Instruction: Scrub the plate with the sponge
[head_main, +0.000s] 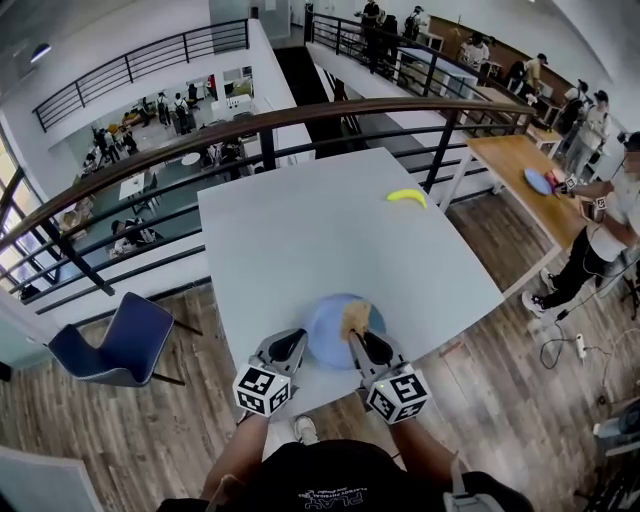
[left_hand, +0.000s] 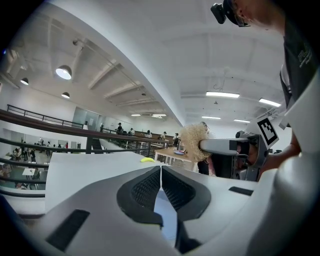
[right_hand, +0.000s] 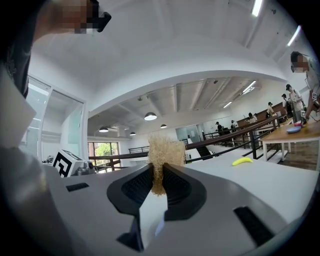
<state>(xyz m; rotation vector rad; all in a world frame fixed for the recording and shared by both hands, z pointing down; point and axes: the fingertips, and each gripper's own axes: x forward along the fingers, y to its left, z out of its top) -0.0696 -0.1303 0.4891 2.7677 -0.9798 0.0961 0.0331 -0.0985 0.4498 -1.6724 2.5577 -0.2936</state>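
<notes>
Head view alone shows the whole plate (head_main: 325, 345) under the sponge (head_main: 355, 318).

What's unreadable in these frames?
- Whether the sponge touches the plate: head view looks steeply down; right gripper view shows no plate.
- Whether the shut left gripper pinches the plate rim: its own jaws cover the spot in both views.
- The plate's near right part: head view, under right gripper.
</notes>
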